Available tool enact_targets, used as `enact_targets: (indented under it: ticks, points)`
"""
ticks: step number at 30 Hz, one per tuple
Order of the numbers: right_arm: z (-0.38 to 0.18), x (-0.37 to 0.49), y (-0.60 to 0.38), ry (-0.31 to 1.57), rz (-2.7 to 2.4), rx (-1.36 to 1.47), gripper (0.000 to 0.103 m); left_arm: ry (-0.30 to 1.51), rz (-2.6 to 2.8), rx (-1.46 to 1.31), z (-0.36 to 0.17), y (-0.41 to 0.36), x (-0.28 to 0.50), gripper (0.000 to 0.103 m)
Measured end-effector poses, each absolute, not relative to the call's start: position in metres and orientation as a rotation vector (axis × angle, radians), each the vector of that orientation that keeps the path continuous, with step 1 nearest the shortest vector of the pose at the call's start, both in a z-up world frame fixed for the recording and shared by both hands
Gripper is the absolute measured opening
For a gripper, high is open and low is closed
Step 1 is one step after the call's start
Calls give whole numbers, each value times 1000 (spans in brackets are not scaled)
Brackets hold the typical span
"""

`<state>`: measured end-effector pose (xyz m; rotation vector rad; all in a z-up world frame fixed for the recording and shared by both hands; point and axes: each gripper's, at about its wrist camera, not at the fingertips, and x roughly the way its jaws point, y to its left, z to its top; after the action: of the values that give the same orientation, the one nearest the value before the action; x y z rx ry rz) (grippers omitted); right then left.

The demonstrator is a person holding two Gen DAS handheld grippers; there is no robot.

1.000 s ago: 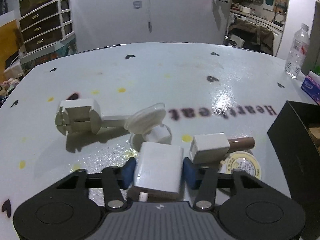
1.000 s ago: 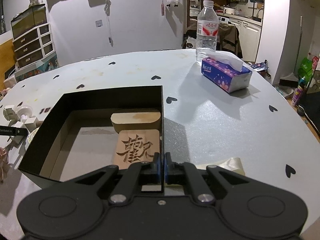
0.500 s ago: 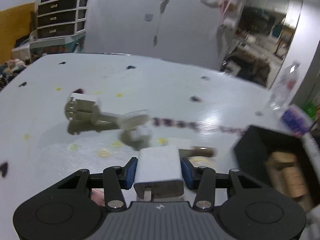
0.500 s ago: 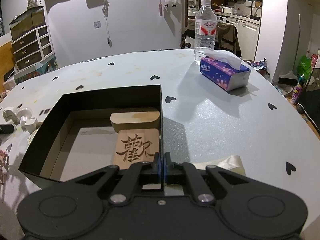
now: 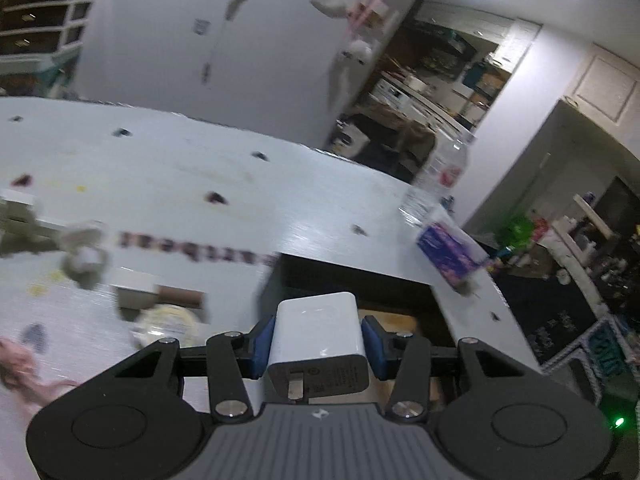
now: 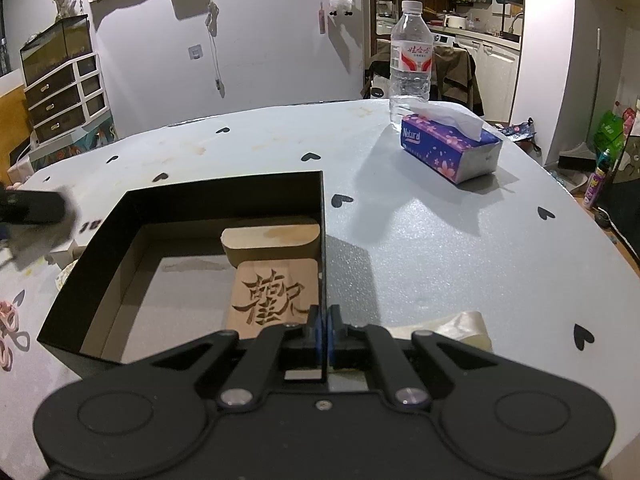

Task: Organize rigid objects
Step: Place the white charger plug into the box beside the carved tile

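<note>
Here the left tongs point(image 5: 318, 346) are gripping a white charger point(image 5: 318, 340), prongs facing the camera, long axis running along the fingers; the right tongs point(image 6: 322, 326) are pinching the black box point(image 6: 224, 192) wall.

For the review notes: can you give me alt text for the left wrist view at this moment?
The left gripper clamps a white charger block between its blue pads, held above the near edge of an open black box on a white table. The picture is motion-blurred; small pale items lie to the left, a tissue pack and water bottle to the right.
</note>
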<state>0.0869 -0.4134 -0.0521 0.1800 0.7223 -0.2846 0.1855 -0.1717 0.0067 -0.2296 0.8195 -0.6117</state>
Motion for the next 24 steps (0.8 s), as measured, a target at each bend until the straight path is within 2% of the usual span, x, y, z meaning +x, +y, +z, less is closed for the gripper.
enact_targets:
  ticks: [10, 24]
  points:
    - [-53, 87, -414, 718, -278, 175, 3, 968, -599, -204, -26, -249, 200, 47]
    - [-54, 84, -416, 710, -264, 183, 4, 1047, -446, -167, -63, -282, 226, 49]
